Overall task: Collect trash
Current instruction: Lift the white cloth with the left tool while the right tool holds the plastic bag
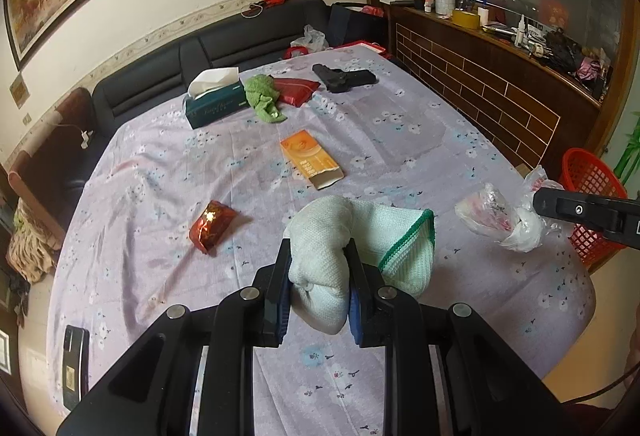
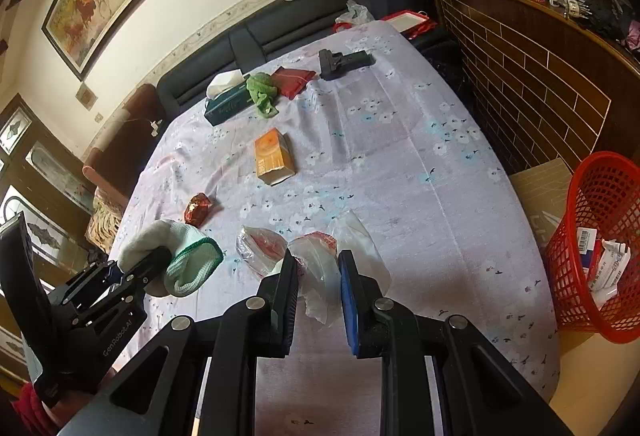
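My left gripper (image 1: 320, 260) is shut on a pale cloth with a green hem (image 1: 340, 236) and holds it just above the table; it also shows in the right wrist view (image 2: 180, 256). My right gripper (image 2: 318, 264) is part open around a crumpled clear plastic bag (image 2: 316, 268) that lies on the cloth-covered table (image 2: 400, 176); the same bag shows in the left wrist view (image 1: 500, 216). A red foil wrapper (image 1: 212, 226) and an orange carton (image 1: 310, 158) lie on the table. A red mesh basket (image 2: 600, 236) with paper scraps stands off the table's right edge.
At the far end lie a tissue box (image 1: 216, 102), a green rag (image 1: 262, 96), a red packet (image 1: 296, 88) and a black object (image 1: 344, 76). A phone (image 1: 74, 368) lies at the near left edge. A dark sofa (image 1: 160, 76) and a wooden counter (image 1: 500, 76) border the table.
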A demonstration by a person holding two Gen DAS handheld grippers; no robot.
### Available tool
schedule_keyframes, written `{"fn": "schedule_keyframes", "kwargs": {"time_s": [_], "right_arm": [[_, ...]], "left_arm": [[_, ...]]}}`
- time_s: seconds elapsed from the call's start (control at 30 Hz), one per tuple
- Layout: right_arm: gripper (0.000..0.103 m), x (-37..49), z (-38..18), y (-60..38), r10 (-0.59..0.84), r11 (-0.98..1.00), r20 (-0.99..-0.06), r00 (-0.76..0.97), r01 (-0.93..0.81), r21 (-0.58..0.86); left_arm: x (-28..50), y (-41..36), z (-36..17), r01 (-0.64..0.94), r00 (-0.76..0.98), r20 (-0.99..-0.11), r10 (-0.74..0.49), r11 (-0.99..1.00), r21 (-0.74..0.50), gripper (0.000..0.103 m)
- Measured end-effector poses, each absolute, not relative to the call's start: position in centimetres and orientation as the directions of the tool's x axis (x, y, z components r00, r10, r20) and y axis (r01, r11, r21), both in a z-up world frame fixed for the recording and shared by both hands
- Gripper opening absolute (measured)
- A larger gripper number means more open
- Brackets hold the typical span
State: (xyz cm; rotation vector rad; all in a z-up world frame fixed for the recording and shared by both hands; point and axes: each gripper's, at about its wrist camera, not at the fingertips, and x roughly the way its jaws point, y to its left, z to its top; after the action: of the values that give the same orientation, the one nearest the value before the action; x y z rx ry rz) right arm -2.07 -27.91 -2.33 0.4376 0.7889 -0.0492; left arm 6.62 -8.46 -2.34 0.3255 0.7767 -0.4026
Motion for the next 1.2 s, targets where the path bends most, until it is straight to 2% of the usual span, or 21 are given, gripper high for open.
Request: {"fn": "schedule_keyframes", "kwargs": {"time_s": [0.7, 1.2], "right_arm": [[0.021, -3.4, -1.8, -29.7, 0.110, 0.907, -0.678, 0.727, 0.206, 0.368], [0.021, -5.4, -1.8, -32.8, 0.071, 0.880, -0.674, 0.735, 0.273, 0.390]], "left_arm": [[5.6, -10.9, -1.9, 0.494, 0.646, -0.727, -0.232, 0.853, 0.167, 0.022], [5.1, -14.4, -2.4, 0.558, 0.619, -0.740, -0.264, 0.810, 0.178, 0.022]]}}
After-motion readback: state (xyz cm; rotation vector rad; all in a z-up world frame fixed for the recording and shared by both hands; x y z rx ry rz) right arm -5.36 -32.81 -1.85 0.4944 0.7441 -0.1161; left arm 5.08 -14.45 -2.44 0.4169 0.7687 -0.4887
